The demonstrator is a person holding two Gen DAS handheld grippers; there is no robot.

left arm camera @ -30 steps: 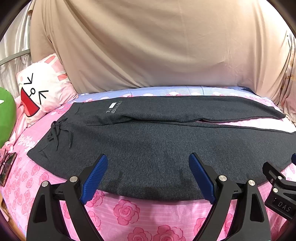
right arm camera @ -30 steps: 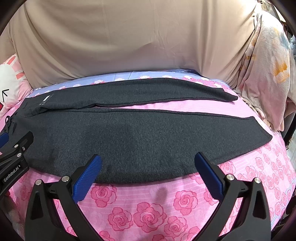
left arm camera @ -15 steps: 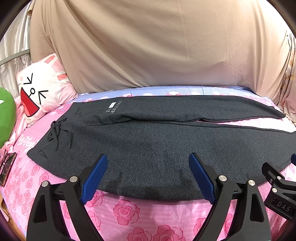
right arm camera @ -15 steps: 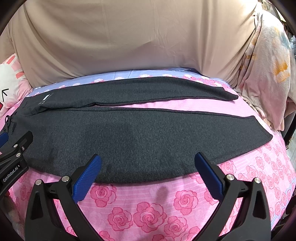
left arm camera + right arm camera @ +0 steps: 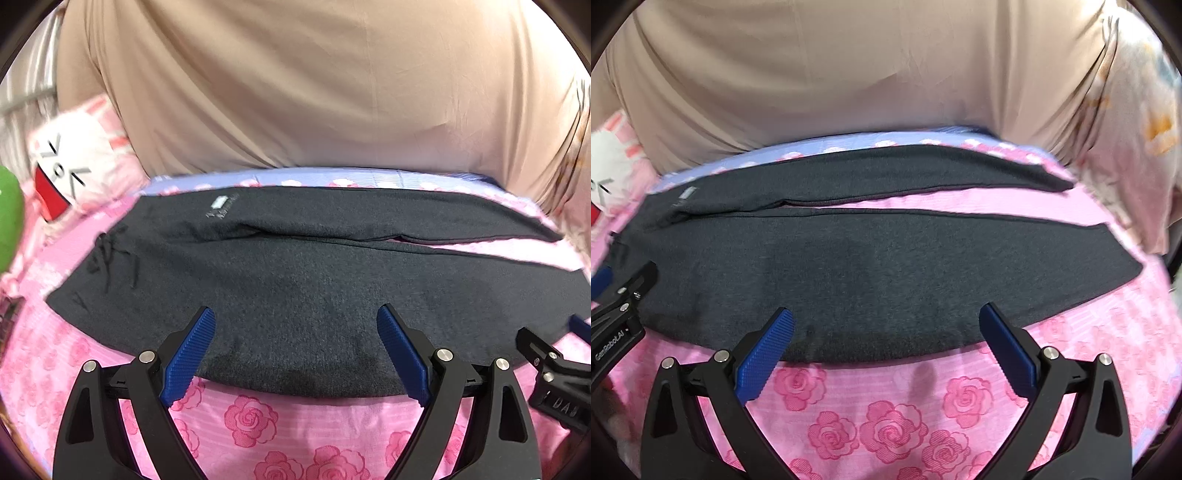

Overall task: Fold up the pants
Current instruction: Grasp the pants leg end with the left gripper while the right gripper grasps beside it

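Pink rose-print bedsheet [image 5: 886, 413] supports the pants [image 5: 871, 273], laid flat with both legs spread. Left gripper [image 5: 295, 350] and right gripper [image 5: 886, 343] hover at the pants' near edge, jaws wide apart, empty. "GenRobot.AI" is legible only in the right view. Left view alone shows the drawstring [image 5: 107, 254] and pillow [image 5: 74, 162]. Beige cloth [image 5: 314, 85] hangs beyond the pants.

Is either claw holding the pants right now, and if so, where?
Nothing is held. The left claw and right claw are both open at the near edge of the pants.
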